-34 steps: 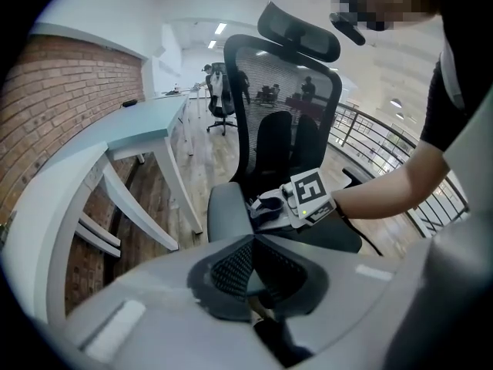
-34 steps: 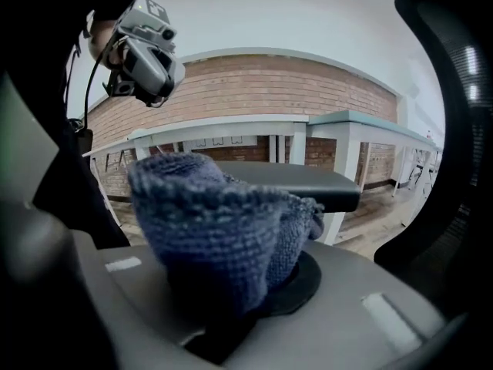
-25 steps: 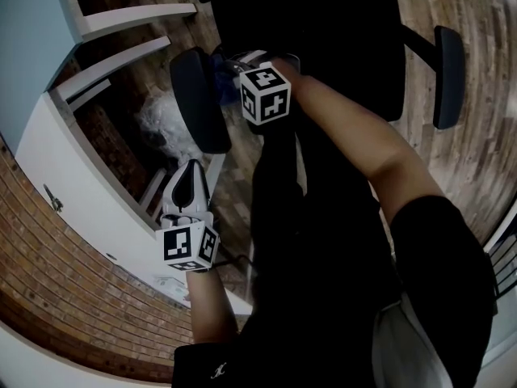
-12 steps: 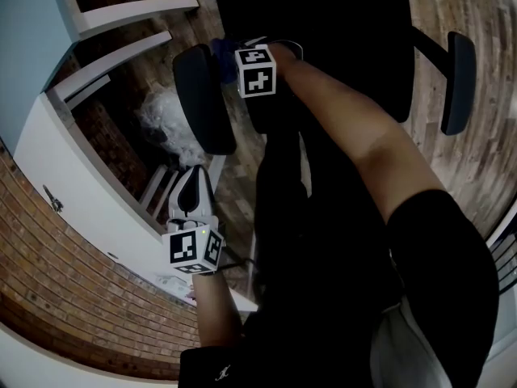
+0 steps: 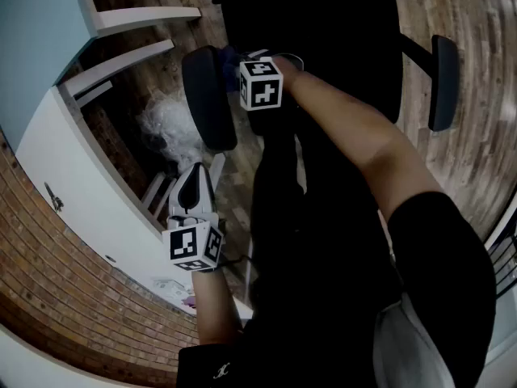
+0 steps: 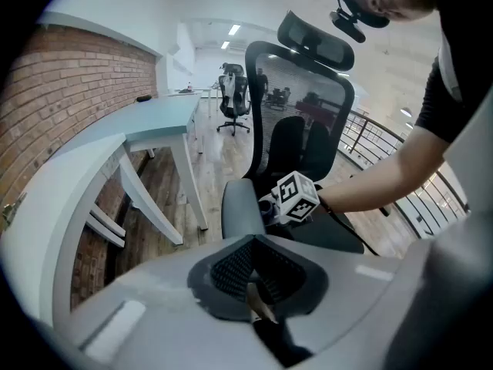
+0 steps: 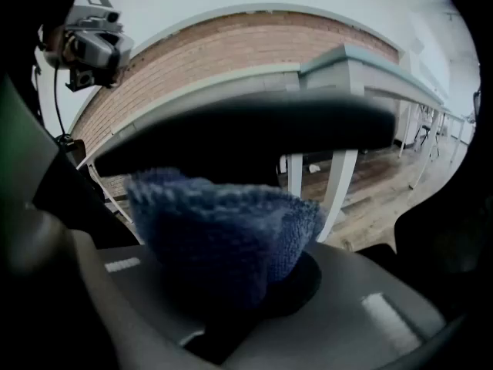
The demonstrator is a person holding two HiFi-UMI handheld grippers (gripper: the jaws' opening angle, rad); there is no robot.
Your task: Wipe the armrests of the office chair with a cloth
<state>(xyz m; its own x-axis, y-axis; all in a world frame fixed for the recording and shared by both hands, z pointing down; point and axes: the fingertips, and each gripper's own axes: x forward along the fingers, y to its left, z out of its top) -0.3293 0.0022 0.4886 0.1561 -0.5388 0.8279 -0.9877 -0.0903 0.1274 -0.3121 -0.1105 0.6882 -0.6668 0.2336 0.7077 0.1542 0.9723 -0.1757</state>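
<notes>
Desk (image 5: pixel 56 148): white, far left. Left gripper (image 5: pixel 192 186): jaws together, nothing between them, held low and near the desk, apart from the chair. Near armrest (image 5: pixel 208 97): dark pad, long axis running away from the person. Cloth (image 7: pixel 223 237): 1 blue wad, clamped in the right gripper (image 5: pixel 246 61), against the pad's inner side at its far end. 2nd armrest (image 5: pixel 443 83): far right, untouched.

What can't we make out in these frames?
- Cloth-to-armrest contact: in the right gripper view, the blue cloth bunches in front of the blurred armrest. In the head view, the right gripper's cube covers it.
- Office chair's seat outline: head view, black on black.
- White crumpled thing by the desk: head view, too blurred to name.
</notes>
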